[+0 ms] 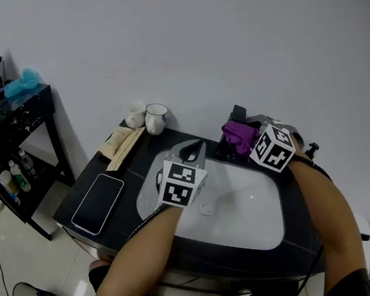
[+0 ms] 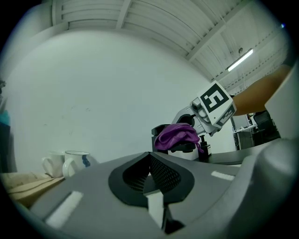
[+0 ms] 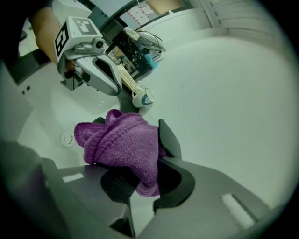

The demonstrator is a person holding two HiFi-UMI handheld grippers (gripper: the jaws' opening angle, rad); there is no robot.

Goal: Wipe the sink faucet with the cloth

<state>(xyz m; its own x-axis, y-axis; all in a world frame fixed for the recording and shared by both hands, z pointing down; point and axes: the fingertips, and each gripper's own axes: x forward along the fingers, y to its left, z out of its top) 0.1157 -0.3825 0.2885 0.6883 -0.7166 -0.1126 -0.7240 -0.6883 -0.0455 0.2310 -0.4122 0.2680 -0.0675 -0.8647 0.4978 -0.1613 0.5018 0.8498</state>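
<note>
A purple cloth (image 1: 239, 134) lies bunched over the black faucet (image 1: 226, 149) at the back of the white sink (image 1: 247, 217). My right gripper (image 1: 247, 137) is shut on the cloth (image 3: 124, 142), and the faucet's black lever (image 3: 169, 138) stands up just behind it. My left gripper (image 1: 192, 152) hovers over the basin's back left, jaws together and holding nothing. From the left gripper view, the cloth (image 2: 177, 135) and faucet (image 2: 160, 132) sit ahead to the right, beyond my shut jaws (image 2: 150, 179). Most of the faucet is hidden under the cloth.
A dark phone (image 1: 98, 203) lies on the black counter (image 1: 131, 174) at the left. Two mugs (image 1: 146, 117) and a beige packet (image 1: 121, 144) sit against the wall. A black shelf unit (image 1: 18, 127) with bottles stands further left. The drain (image 1: 207, 209) is mid-basin.
</note>
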